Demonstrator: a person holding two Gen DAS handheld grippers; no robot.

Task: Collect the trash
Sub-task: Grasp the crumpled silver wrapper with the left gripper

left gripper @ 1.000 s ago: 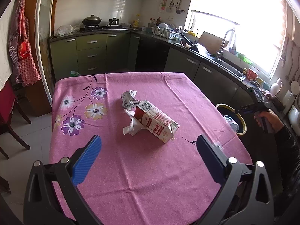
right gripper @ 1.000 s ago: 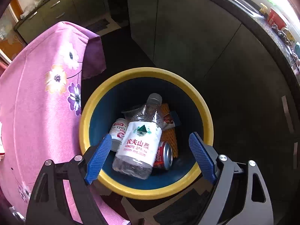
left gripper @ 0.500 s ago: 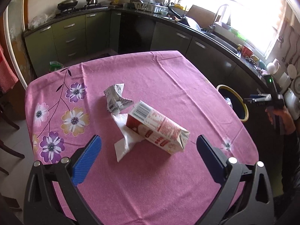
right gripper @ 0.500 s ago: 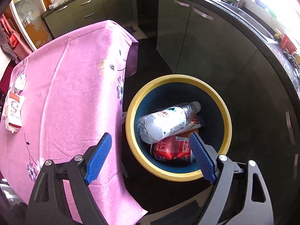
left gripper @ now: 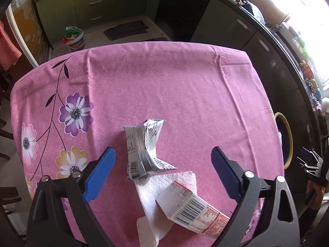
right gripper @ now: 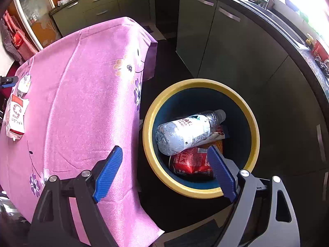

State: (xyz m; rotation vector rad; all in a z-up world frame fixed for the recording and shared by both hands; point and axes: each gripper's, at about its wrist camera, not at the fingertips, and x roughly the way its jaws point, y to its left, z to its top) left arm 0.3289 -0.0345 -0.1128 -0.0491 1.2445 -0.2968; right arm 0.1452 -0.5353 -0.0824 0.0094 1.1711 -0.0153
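Note:
On the pink flowered tablecloth (left gripper: pixel 164 78) lie a crumpled grey printed wrapper (left gripper: pixel 144 150), a white napkin (left gripper: pixel 154 201) and a red-and-white carton (left gripper: pixel 193 212). My left gripper (left gripper: pixel 162 170) is open and empty, hovering low with the wrapper between its blue pads. My right gripper (right gripper: pixel 164 173) is open and empty above the edge of the yellow-rimmed blue bin (right gripper: pixel 148 135), which holds a clear water bottle (right gripper: pixel 189 131) and a red can (right gripper: pixel 191 162). The carton (right gripper: pixel 15 117) also shows far left in the right wrist view.
The bin (left gripper: pixel 286 140) stands on the dark floor by the table's right side. Green kitchen cabinets (right gripper: pixel 222 47) and a dark counter run behind it. A small bucket (left gripper: pixel 75 39) and a floor mat (left gripper: pixel 125 29) lie beyond the table's far edge.
My left gripper has moved forward and down over the trash, so the wrapper now sits between its pads. My right gripper has pulled back and up from the bin, where the bottle came to rest.

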